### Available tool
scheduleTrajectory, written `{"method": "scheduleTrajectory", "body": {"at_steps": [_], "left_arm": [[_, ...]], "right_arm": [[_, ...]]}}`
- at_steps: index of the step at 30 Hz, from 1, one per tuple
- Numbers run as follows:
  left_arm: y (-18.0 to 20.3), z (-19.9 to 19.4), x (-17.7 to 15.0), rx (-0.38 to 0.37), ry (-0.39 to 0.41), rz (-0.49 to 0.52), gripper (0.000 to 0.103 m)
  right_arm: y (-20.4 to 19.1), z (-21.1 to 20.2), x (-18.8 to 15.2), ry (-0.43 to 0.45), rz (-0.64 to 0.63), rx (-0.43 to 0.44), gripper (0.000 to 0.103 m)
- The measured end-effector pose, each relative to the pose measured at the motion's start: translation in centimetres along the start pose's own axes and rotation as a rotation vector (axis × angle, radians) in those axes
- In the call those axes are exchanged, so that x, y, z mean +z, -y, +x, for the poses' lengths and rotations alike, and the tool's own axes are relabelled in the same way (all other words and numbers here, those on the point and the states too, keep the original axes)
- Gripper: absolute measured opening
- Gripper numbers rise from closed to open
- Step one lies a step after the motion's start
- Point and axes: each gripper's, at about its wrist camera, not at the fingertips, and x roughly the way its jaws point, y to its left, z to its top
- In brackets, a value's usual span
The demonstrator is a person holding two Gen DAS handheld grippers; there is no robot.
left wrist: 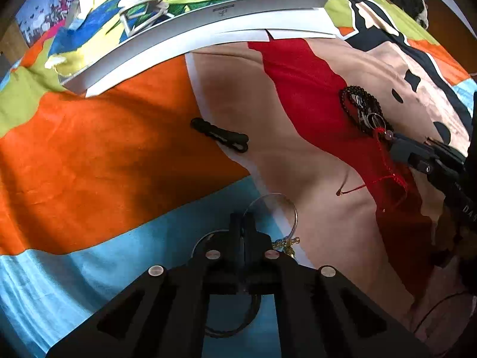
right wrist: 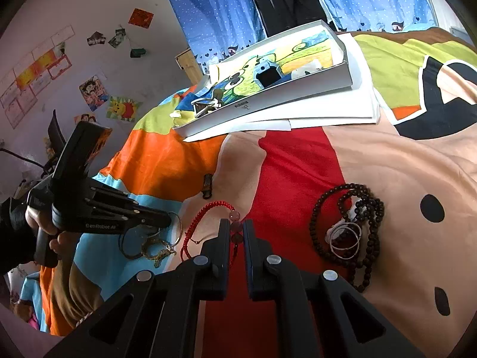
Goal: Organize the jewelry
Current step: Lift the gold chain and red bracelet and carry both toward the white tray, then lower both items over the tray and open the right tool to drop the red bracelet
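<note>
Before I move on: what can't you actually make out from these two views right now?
- Left wrist view: the left gripper covers its own contact with the clear ring.
- Right wrist view: the tray rim hides part of its contents.
- Right wrist view: the red bracelet beads sit between the right gripper fingers, contact unclear.

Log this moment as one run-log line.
left tool: shut on thin ring | right tool: shut on red bracelet | tray: behind

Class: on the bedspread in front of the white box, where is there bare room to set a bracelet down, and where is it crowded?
Free: the orange patch between the white shallow box and the black hair clip. Crowded: around the dark wooden bead necklace with silver rings, and the bangles under the left gripper.
</note>
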Motion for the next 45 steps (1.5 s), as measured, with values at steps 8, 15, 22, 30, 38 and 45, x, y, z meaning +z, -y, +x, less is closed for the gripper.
{"method": "scheduleTrajectory", "body": {"at_steps": [8, 15, 22, 30, 38, 45], "left_arm": [[-0.4, -4.7, 0.7, -0.057, 0.129, -0.089, 0.0], [-1.6, -10.9, 3.0, -0.17, 0.27, -0.19, 0.0], [-2.5, -14.6, 7.1, -0.141, 0.37, -0.192, 0.0], [-6.3, -11.9, 13.4, -0.099, 0.463, -0.255, 0.0], [-8.9, -6.8, 18.4, -0.124, 0.485, -0.322, 0.0], [-8.1, -2.6, 19.4, -0.041, 0.441, -0.327, 0.0]], "right_arm": [[-0.5, -0.5, 0.8, 0.027, 0.015, 0.011, 0.009], [-1.5, -1.3, 4.4, 0.095, 0.001, 0.026, 0.009], [-1.9, -0.8, 9.6, 0.152, -0.035, 0.034, 0.008], [-0.2, 2.9, 17.9, 0.186, -0.071, -0.059, 0.009], [5.4, 7.5, 21.1, 0.133, 0.037, -0.246, 0.009], [7.4, 9.1, 20.3, 0.07, 0.023, -0.327, 0.009]]}}
